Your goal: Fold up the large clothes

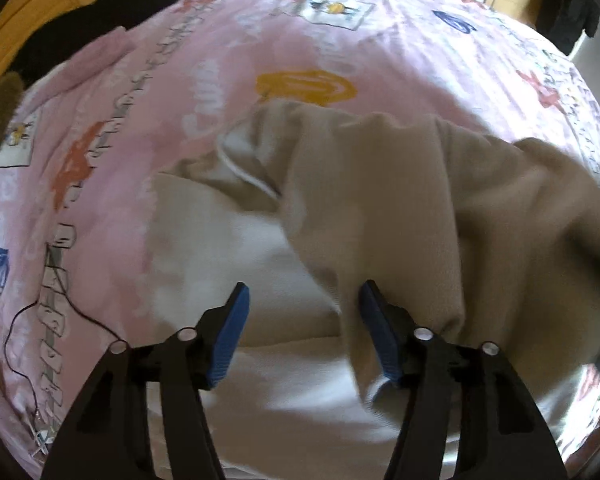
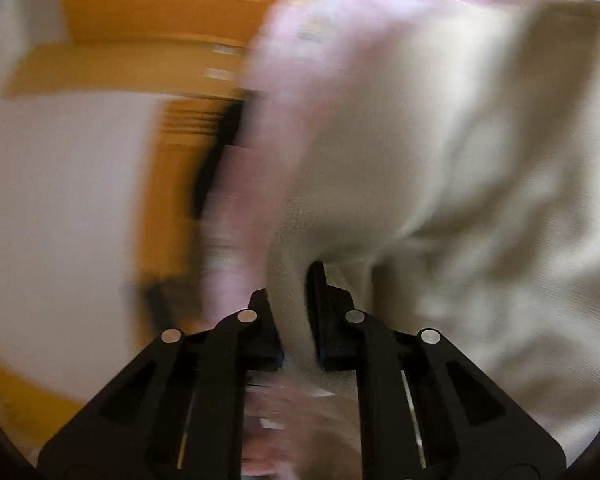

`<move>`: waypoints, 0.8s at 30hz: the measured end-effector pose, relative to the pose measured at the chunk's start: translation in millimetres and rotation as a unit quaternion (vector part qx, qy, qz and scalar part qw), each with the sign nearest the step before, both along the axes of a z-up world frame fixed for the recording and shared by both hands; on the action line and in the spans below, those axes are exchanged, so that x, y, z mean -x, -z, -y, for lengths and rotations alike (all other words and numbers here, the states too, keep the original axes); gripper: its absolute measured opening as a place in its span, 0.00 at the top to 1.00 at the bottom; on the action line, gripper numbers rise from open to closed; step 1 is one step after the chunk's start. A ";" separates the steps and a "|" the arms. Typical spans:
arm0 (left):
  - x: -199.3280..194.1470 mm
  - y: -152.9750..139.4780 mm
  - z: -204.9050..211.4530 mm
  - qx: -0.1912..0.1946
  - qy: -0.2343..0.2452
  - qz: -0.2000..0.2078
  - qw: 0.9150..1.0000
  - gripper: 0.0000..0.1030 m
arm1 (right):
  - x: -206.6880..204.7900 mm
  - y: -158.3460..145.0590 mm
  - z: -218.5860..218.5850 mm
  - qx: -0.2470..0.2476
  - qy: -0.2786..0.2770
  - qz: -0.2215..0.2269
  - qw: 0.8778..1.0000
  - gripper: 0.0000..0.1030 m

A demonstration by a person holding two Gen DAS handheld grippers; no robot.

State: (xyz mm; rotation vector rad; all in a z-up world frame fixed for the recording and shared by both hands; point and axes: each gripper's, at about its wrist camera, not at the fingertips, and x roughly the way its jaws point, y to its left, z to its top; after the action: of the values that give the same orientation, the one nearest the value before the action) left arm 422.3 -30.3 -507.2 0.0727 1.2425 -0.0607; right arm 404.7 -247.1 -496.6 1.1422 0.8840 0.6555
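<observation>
Handling this large beige knit garment (image 1: 400,208), expect soft, limp, fairly light cloth that sags and bunches. It lies heaped on the pink printed bedcover (image 1: 160,80). Your left gripper (image 1: 302,332) is spread wide, holding nothing. Your right gripper (image 2: 296,312) pinches a fold of it; take hems or seams, not loose middles.

Ahead of our left gripper spreads a pink bedspread (image 1: 228,92) printed with cartoon panels and scribbles. A thin black cord (image 1: 24,320) trails over it to our left. Far ahead-left, dark clothing (image 1: 112,8) lies against an orange wooden headboard (image 1: 28,12); more dark garments (image 1: 568,8) hang far ahead-right.
</observation>
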 end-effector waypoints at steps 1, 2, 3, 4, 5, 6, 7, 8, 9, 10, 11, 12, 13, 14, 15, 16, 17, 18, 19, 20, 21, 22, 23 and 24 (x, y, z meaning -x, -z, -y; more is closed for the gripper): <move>0.5 1.3 -2.6 0.010 -0.004 -0.005 1.000 0.39 | 0.7 -7.5 1.2 0.016 -0.001 0.028 0.999 0.90; 0.6 4.6 -5.4 0.028 -0.009 -0.015 0.999 0.39 | 2.2 -11.8 3.5 0.036 -0.004 0.048 0.998 0.90; 0.6 7.2 -6.3 0.036 -0.012 -0.021 0.999 0.39 | 4.4 -11.2 6.4 0.044 -0.004 0.053 0.998 0.90; 1.6 11.0 -5.9 0.041 -0.015 -0.027 0.999 0.39 | 8.7 -6.5 13.2 0.058 0.001 0.051 0.997 0.90; 3.6 15.7 -5.2 0.043 -0.017 -0.030 0.998 0.39 | 12.6 -1.6 18.5 0.084 0.006 0.045 0.995 0.90; 6.1 20.4 -3.5 0.045 -0.017 -0.033 0.998 0.39 | 18.0 4.6 24.4 0.110 0.009 0.036 0.993 0.90; 8.8 26.2 -1.1 0.042 -0.017 -0.038 0.998 0.39 | 25.5 14.8 32.6 0.139 0.013 0.019 0.990 0.90; 11.2 31.4 0.7 0.039 -0.017 -0.042 0.998 0.39 | 32.6 23.7 37.6 0.157 0.015 0.004 0.988 0.90; 14.0 37.6 2.0 0.037 -0.018 -0.047 0.998 0.39 | 40.1 33.0 43.9 0.167 0.017 -0.013 0.986 0.90; 16.5 42.2 3.0 0.034 -0.018 -0.050 0.998 0.39 | 49.7 43.6 50.7 0.183 0.019 -0.035 0.982 0.90; 18.6 45.4 3.9 0.031 -0.017 -0.052 0.998 0.39 | 58.8 51.8 55.3 0.196 0.021 -0.052 0.979 0.89; 21.3 47.5 3.8 0.028 -0.016 -0.053 0.998 0.38 | 63.5 59.1 60.6 0.208 0.023 -0.066 0.976 0.88; 22.9 47.7 3.8 0.027 -0.015 -0.054 0.998 0.37 | 74.6 66.3 63.3 0.231 0.029 -0.083 0.969 0.88; 25.0 48.3 3.6 0.022 -0.012 -0.056 0.998 0.37 | 82.1 68.9 66.7 0.236 0.033 -0.088 0.967 0.88; 27.7 47.8 3.9 0.018 -0.007 -0.057 0.998 0.37 | 88.2 70.1 68.1 0.242 0.041 -0.095 0.965 0.88; 30.7 46.8 3.6 0.016 -0.001 -0.058 0.998 0.37 | 92.9 67.1 66.0 0.252 0.049 -0.101 0.961 0.88; 33.3 45.7 3.5 0.013 0.004 -0.062 0.998 0.37 | 97.5 61.4 64.1 0.265 0.056 -0.102 0.957 0.86; 37.2 42.8 3.3 0.014 0.012 -0.066 0.998 0.37 | 102.8 49.9 60.6 0.292 0.071 -0.101 0.948 0.82; 39.8 39.6 2.9 0.015 0.017 -0.068 0.997 0.37 | 106.6 38.9 59.2 0.309 0.083 -0.097 0.943 0.80; 42.7 35.4 1.5 0.015 0.020 -0.069 0.997 0.38 | 110.0 23.5 52.6 0.329 0.098 -0.088 0.935 0.79; 45.3 28.6 -1.2 0.015 0.022 -0.065 0.998 0.39 | 117.1 14.0 49.3 0.345 0.112 -0.079 0.929 0.77; 46.5 20.9 -3.7 0.017 0.022 -0.058 0.998 0.39 | 122.6 0.7 43.9 0.359 0.125 -0.064 0.923 0.76; 46.3 12.6 -6.1 0.019 0.022 -0.050 0.998 0.39 | 126.5 -10.4 38.3 0.367 0.131 -0.049 0.920 0.76; 44.3 -0.9 -8.8 0.022 0.020 -0.032 0.999 0.39 | 125.7 -19.3 32.6 0.372 0.133 -0.034 0.918 0.76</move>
State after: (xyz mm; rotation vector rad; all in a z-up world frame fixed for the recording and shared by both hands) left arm 378.0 -21.4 -506.3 0.0579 1.3030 -0.1267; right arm 278.9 -279.7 -477.3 0.5729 0.9013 0.0252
